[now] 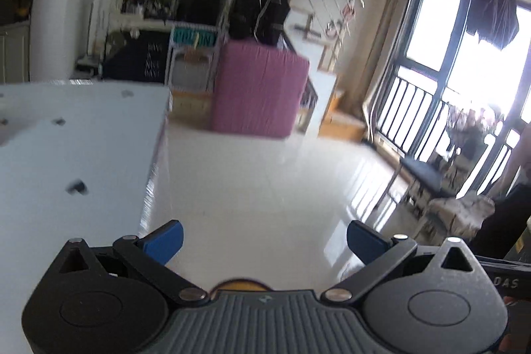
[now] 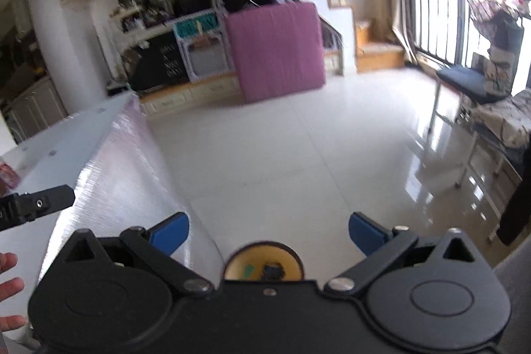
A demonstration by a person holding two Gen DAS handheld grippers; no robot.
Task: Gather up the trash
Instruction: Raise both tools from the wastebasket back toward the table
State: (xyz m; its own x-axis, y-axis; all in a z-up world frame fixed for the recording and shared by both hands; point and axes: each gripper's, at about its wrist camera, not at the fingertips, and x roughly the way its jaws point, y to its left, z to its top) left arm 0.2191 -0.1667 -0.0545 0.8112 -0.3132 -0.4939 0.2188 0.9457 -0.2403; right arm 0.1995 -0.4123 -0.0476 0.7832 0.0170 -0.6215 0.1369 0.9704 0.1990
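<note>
My left gripper sits nearest the lens, its dark ribbed body filling the bottom of the left wrist view, and its two blue fingertips stand wide apart with nothing between them. Past them lies only glossy white floor. To my left is a white table, its top bare except for a few small dark marks too blurred to name; my left blue tip overlaps its near corner in the picture, though I cannot tell whether it touches.

My right gripper shows the same pose: blue fingertips spread wide, holding nothing. Just below the gap between them, partly hidden by the gripper body, is a round yellow container with a dark rim, something greenish and something dark inside it; I cannot tell what those bits are. The same yellow rim peeks over the body in the left wrist view as well. No piece of trash is clear enough in either view for me to place it.

At the left edge of the right wrist view, part of the other black tool juts in over the table, and below it are the fingers of a hand.

Farther off, a pink folded mattress stands upright against a shelving unit, a dark-cushioned bench sits by the barred window, and dark clothing hangs on a rack above.
</note>
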